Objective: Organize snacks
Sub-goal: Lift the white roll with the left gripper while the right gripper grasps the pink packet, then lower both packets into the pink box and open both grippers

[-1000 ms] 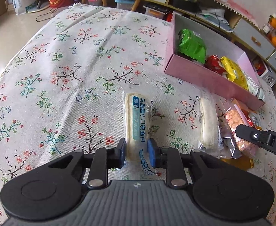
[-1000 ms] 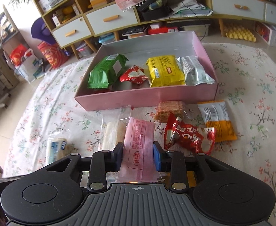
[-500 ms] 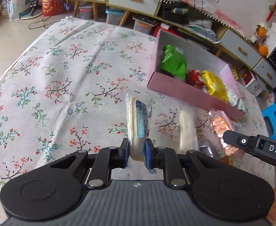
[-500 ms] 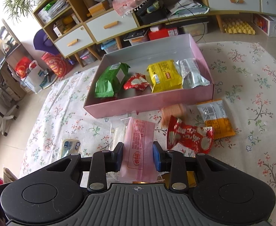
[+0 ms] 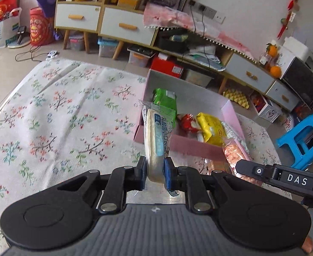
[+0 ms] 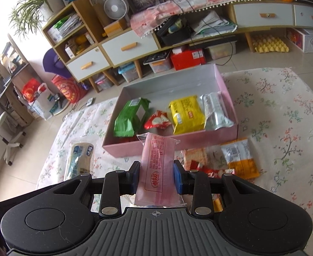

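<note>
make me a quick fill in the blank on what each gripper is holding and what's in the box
1. The left gripper is shut on a white bread packet with a ____ label.
2. The right gripper is shut on a ____ packet.
3. Inside the pink box, the packet between the red snack and the silver packet is ____.
4. The green packet lies at the ____ end of the box in the right wrist view.

Missing words: blue; pink; yellow; left

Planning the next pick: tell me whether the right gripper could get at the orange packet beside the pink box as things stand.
Probably not yet. The right gripper is shut on a pink packet, so its jaws are occupied. Otherwise the orange packet lies uncovered on the floral cloth outside the pink box.
</note>
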Available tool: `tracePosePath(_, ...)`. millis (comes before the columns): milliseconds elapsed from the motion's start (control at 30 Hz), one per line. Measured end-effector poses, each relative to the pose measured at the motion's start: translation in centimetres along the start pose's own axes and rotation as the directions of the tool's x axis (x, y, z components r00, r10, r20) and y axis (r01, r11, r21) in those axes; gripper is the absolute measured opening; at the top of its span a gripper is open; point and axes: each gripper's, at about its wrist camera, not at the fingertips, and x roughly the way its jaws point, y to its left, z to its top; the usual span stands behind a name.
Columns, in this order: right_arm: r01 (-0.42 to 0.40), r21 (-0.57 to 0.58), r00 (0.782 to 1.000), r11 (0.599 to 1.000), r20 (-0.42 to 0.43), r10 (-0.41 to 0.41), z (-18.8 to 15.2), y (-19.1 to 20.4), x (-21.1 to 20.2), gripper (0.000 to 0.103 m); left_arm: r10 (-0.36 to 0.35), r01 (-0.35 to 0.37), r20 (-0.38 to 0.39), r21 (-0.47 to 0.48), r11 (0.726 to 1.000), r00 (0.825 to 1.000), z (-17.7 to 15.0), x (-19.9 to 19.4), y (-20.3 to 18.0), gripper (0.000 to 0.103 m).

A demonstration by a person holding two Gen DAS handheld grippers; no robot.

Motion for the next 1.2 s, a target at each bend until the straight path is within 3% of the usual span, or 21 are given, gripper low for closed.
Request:
tracePosePath(833, 0.032, -0.012, 0.999, 0.999, 0.018, -0.031, 4.6, -2.4, 2.1, 0.031, 0.038, -0.041, 0.018, 0.183, 0.982, 0.999, 2.4, 4.6, -5.5, 0.015)
tracePosePath(1200, 0.054, -0.002, 0.998, 0.999, 0.015, -0.054, 6.3, -3.7, 3.7, 0.031, 0.042, -0.043, 0.010, 0.163, 0.986, 0.999, 4.3, 6.8, -5.5, 0.015)
